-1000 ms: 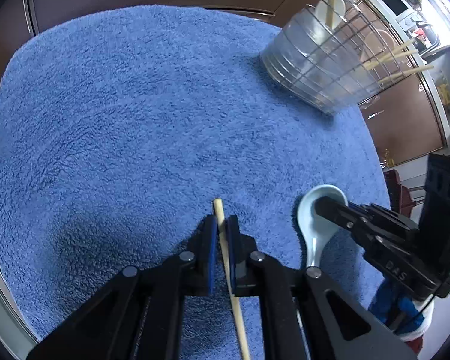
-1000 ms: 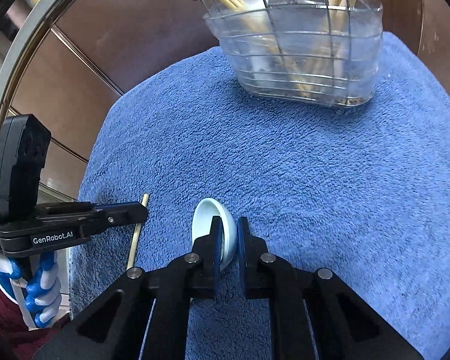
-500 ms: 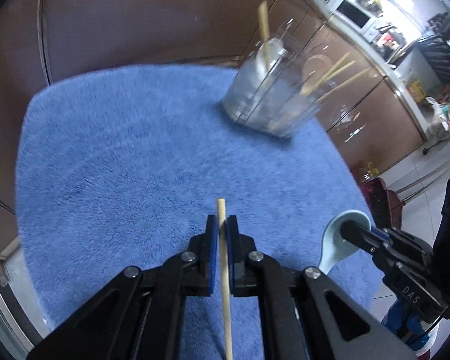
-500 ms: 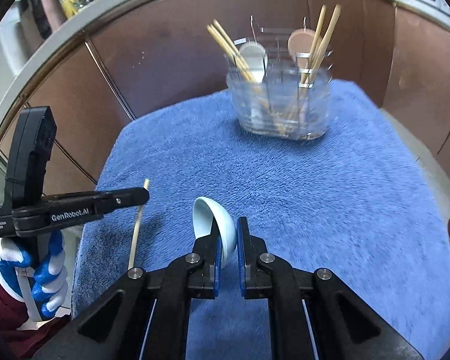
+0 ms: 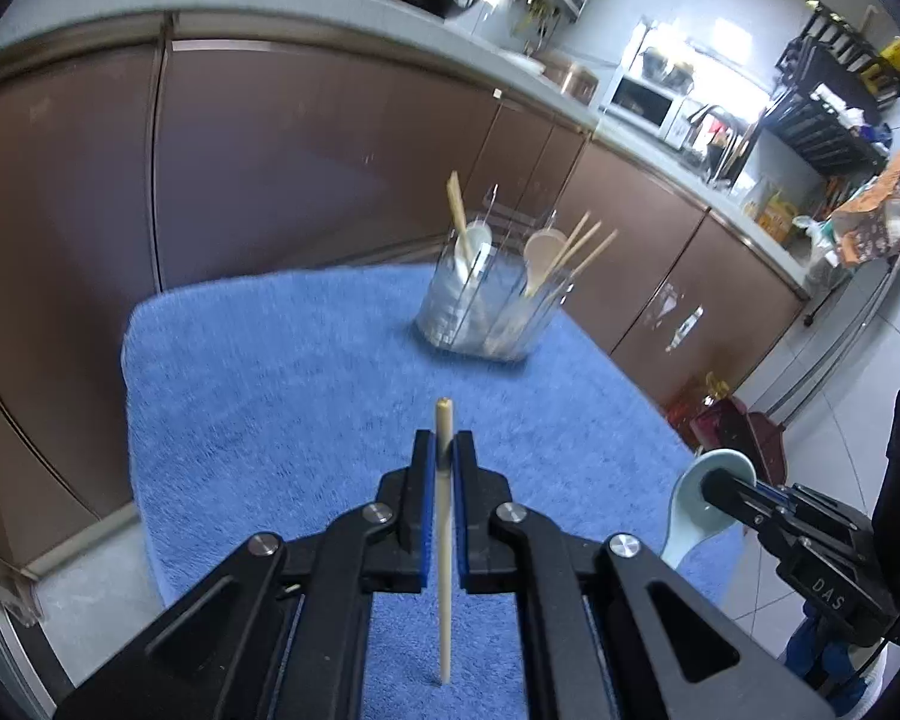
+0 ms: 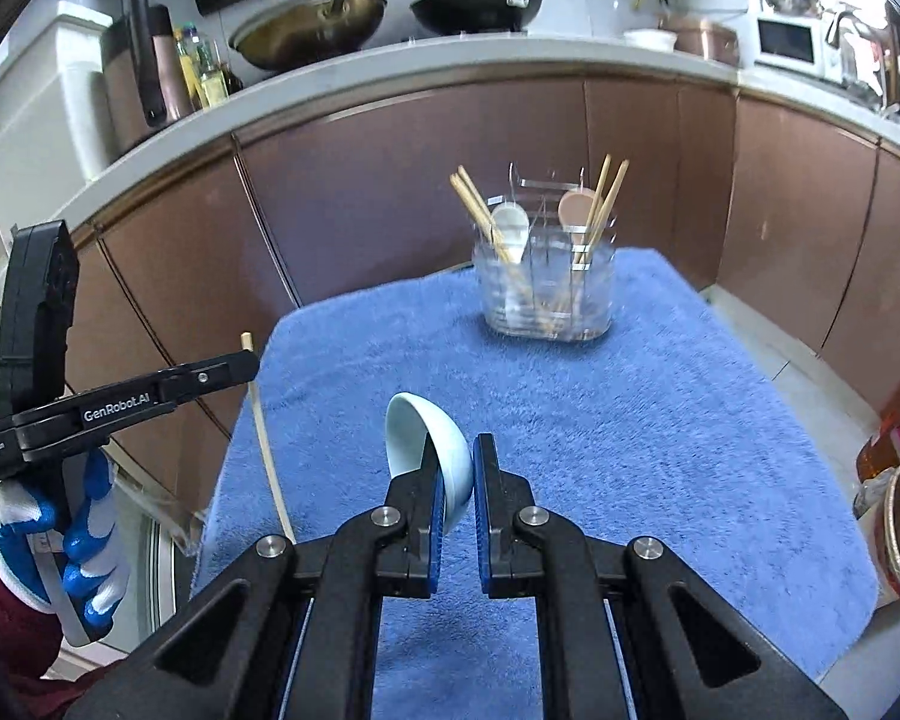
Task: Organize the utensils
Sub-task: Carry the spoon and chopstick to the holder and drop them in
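Both tools, chopstick point(image 5: 444, 516) and spoon point(image 6: 429, 450), now higher off towel point(image 5: 282, 372).

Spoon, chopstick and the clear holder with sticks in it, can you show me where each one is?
Light blue spoon point(image 6: 432, 450), right wrist view, on its bowl, pinched in the right gripper.
Wooden chopstick point(image 5: 444, 540), left wrist view, mid-shaft, clamped in the left gripper.
Clear utensil holder point(image 6: 549, 294), right wrist view, on its front wall.

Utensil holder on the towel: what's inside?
Utensil holder holds chopsticks and two spoons, one white, one tan. Lower ends blur behind the ribbed clear wall; count uncertain.
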Demonstrator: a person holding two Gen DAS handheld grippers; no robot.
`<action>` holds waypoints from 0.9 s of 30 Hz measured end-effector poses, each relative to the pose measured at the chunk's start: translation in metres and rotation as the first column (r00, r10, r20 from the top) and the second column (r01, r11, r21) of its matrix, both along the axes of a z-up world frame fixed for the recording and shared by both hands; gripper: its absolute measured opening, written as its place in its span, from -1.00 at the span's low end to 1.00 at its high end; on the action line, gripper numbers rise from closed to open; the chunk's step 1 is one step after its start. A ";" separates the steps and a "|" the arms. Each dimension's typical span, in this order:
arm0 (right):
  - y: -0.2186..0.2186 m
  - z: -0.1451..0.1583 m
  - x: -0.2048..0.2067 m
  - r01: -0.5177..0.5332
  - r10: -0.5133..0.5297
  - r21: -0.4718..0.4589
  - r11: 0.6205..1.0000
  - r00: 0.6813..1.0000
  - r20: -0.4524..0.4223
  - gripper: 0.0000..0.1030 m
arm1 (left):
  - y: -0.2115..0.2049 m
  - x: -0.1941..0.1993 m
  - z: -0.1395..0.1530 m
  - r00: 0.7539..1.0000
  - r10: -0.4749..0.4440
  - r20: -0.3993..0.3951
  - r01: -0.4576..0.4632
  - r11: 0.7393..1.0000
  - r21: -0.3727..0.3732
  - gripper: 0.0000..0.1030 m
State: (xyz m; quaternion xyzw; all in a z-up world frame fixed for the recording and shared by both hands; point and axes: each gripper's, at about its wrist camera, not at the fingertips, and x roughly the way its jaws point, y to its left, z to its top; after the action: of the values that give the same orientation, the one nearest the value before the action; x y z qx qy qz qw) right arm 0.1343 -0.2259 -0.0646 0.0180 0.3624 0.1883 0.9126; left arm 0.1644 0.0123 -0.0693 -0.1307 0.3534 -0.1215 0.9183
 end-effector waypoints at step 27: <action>0.002 0.097 0.176 0.249 -0.211 -0.034 0.968 0.880 0.426 -0.83 | -0.046 0.155 0.160 0.900 0.080 0.428 -0.060 0.996 -0.061 -0.91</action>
State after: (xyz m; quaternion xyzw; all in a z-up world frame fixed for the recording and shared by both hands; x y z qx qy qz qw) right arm 0.3107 -0.2242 0.0321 -0.0201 0.1614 0.0621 0.9847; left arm 0.3198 -0.0337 0.0911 -0.1344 0.1345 -0.1223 0.9741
